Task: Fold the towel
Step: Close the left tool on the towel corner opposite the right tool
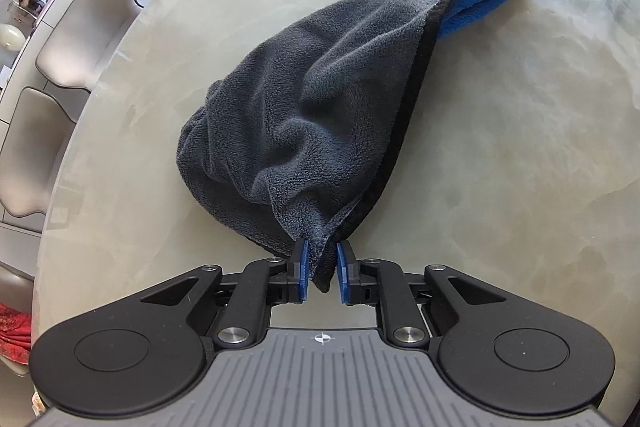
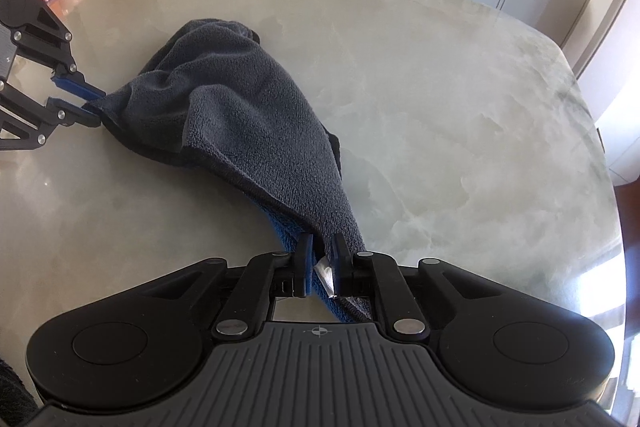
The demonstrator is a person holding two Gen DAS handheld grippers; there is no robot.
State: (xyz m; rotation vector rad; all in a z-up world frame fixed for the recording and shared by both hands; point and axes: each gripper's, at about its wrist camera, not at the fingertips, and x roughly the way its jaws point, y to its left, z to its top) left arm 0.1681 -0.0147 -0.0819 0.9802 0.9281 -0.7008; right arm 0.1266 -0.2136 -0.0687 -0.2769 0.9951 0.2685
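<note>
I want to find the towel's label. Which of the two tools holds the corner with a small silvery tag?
The right tool: a silvery tag shows between its fingers, beside the towel. The left tool grips plain grey cloth.

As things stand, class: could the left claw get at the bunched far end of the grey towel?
Probably not yet. The left claw is shut on one corner of the towel, and the right claw grips another. The table around the bunch looks unobstructed, but the left claw would have to let go first.
</note>
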